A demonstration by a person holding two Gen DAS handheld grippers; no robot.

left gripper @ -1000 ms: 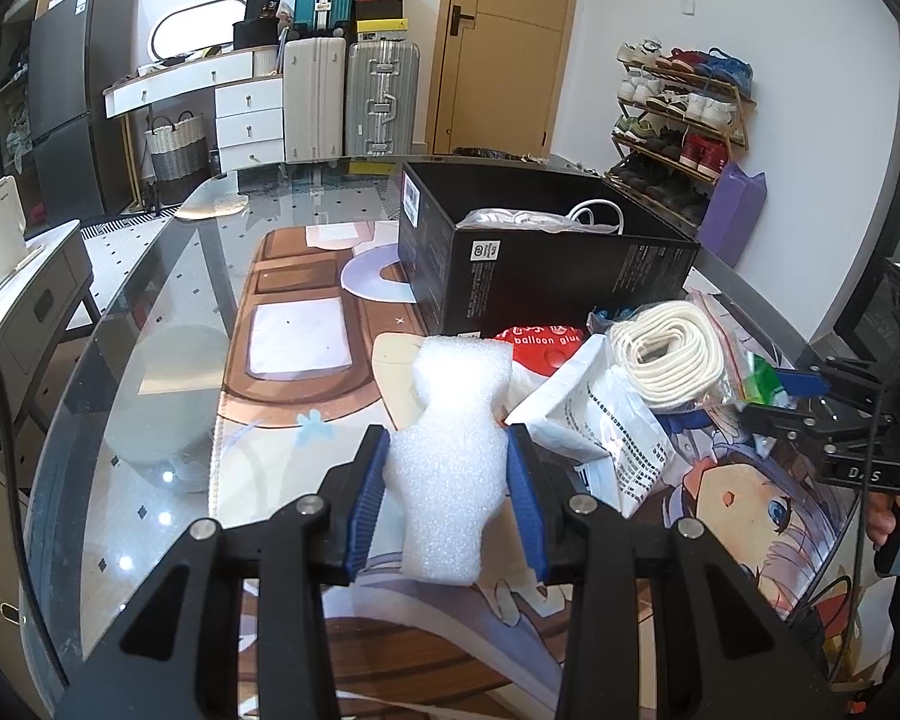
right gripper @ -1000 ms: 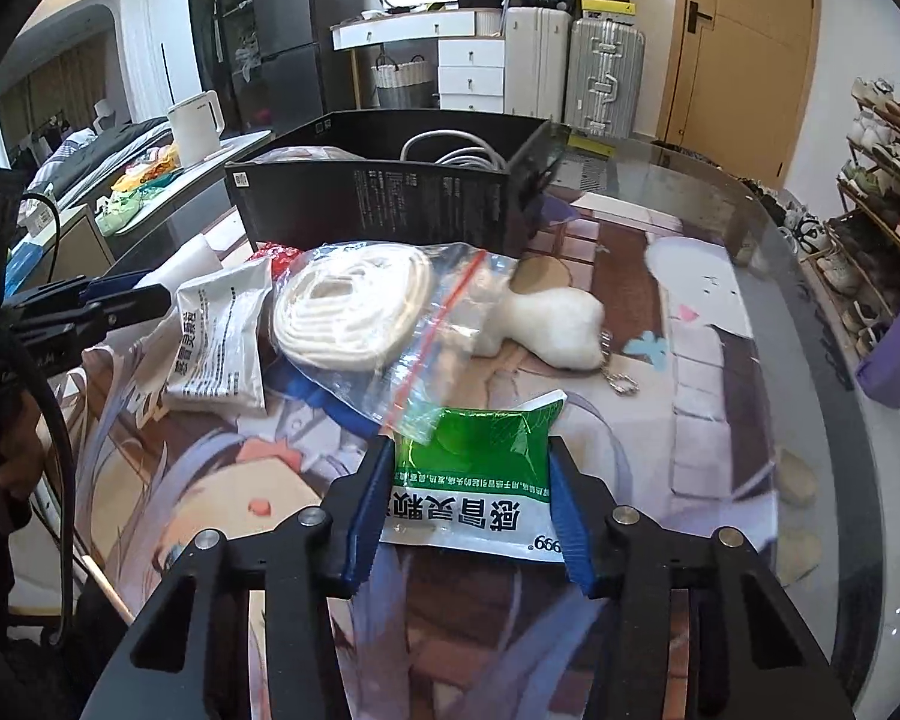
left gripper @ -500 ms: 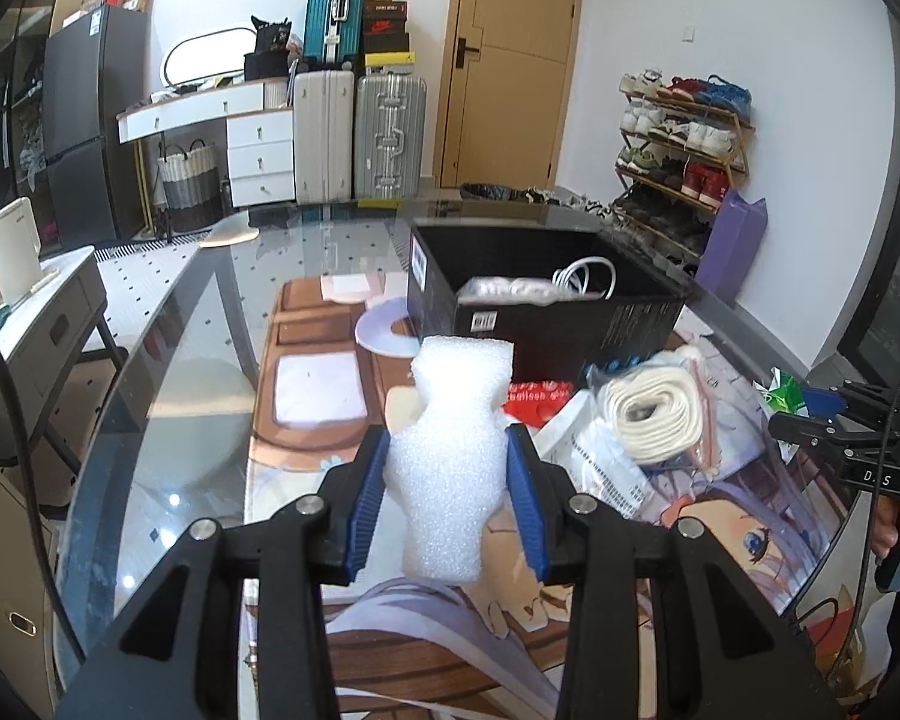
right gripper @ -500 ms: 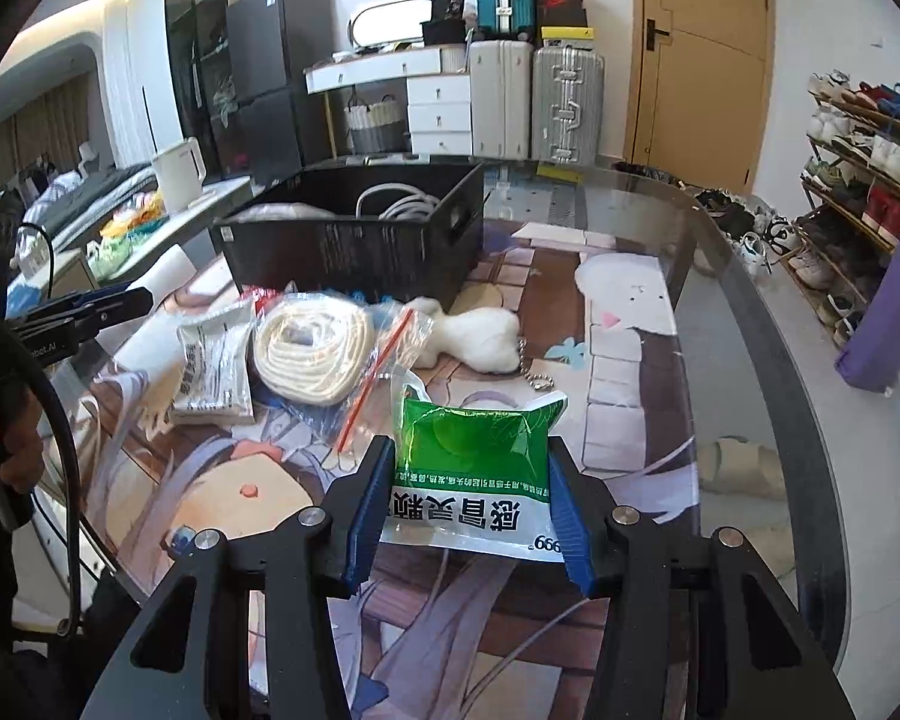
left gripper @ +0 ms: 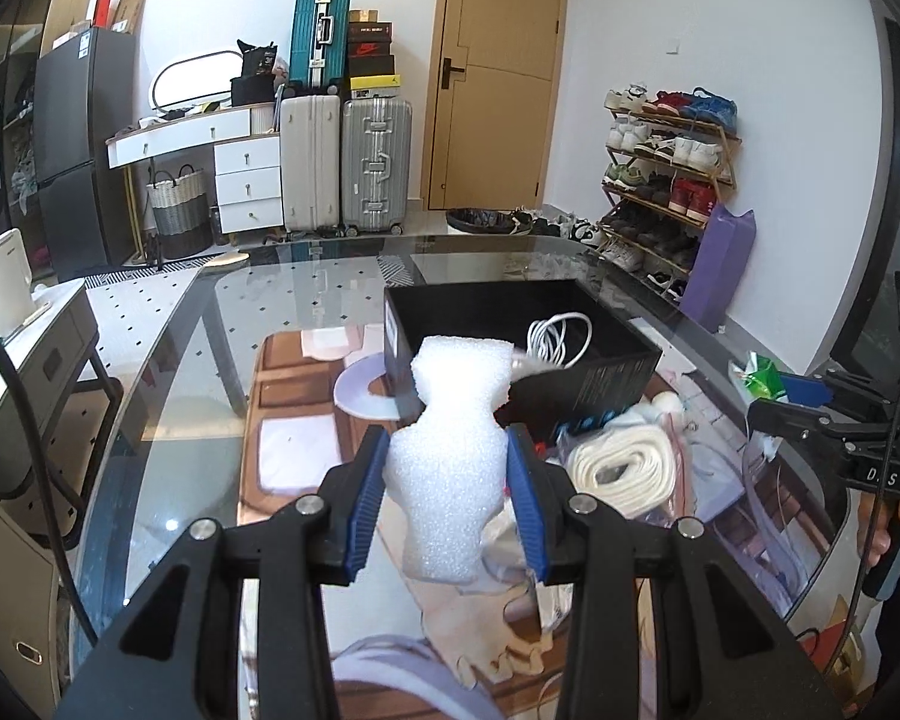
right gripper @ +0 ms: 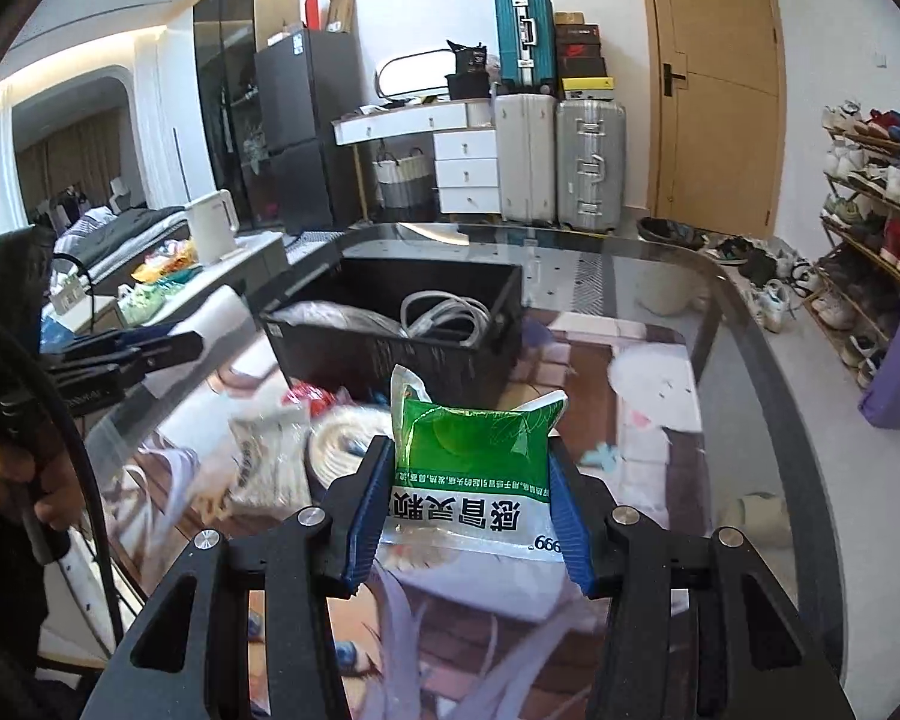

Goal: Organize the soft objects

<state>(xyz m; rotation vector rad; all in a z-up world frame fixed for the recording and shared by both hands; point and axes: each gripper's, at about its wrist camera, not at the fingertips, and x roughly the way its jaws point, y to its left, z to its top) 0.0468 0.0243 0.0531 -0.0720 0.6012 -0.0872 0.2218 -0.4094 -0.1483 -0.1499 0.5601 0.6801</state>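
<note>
My left gripper (left gripper: 447, 492) is shut on a white foam block (left gripper: 450, 450) and holds it in the air, short of the black box (left gripper: 600, 384). My right gripper (right gripper: 468, 504) is shut on a green and white medicine pouch (right gripper: 474, 462), also lifted above the table. The black box (right gripper: 390, 348) holds a white cable (right gripper: 444, 315) and a silvery bag (right gripper: 324, 315). A bagged coil of white rope (left gripper: 624, 471) and a white packet (right gripper: 264, 462) lie on the printed mat (right gripper: 630, 462) in front of the box. The right gripper shows in the left wrist view (left gripper: 810, 414).
The glass table (left gripper: 168, 396) is rounded, with its edge near on the left. A red packet (right gripper: 309, 399) lies by the box. Suitcases (left gripper: 342, 162), a white dresser (left gripper: 246, 180) and a shoe rack (left gripper: 666, 174) stand beyond the table.
Both grippers have risen well above the table with their loads. The foam block and the green pouch are now lifted high, and the box sits lower in both views.
</note>
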